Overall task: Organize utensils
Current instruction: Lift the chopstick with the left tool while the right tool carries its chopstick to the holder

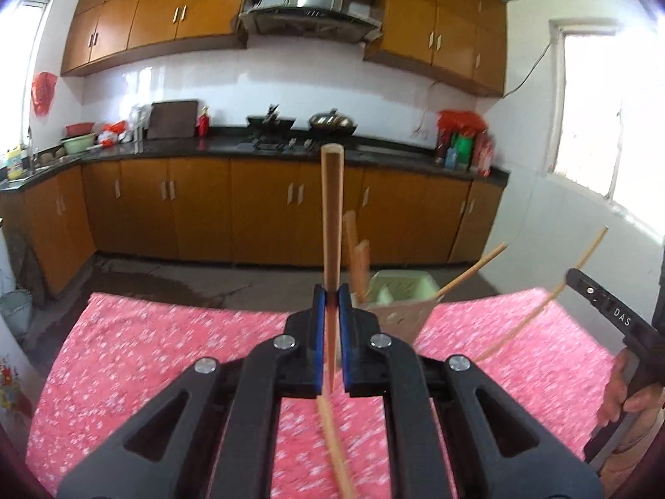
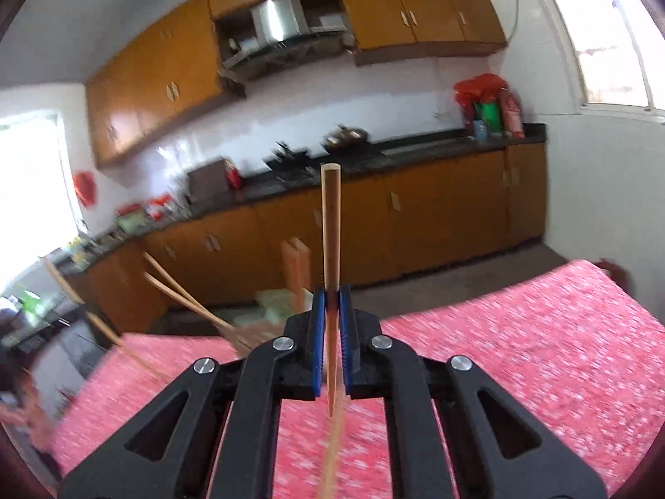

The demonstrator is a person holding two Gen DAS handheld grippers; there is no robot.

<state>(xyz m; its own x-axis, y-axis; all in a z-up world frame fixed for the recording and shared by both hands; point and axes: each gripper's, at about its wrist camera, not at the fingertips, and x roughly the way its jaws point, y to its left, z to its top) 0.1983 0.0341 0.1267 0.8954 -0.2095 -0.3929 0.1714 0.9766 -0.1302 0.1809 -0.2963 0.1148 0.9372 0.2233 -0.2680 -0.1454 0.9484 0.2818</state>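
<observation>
- We judge the carrying step is in hand: next we must tip each chopstick into the holder [image 1: 399, 312], centre frame on the pink-clothed counter [image 1: 166, 353].
- Left hand-held gripper [image 1: 331, 303] pinches one chopstick [image 1: 331, 216] upright.
- Right hand-held gripper [image 2: 331, 303] pinches another chopstick [image 2: 330, 224].

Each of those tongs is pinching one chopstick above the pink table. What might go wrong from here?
1. The left tongs grip their chopstick at one thin spot, so it may pivot or slip.
2. The holder already has chopsticks leaning outward; a new one could knock them or tip it.
3. The right tongs hold their chopstick close by; the two sticks might collide.
</observation>
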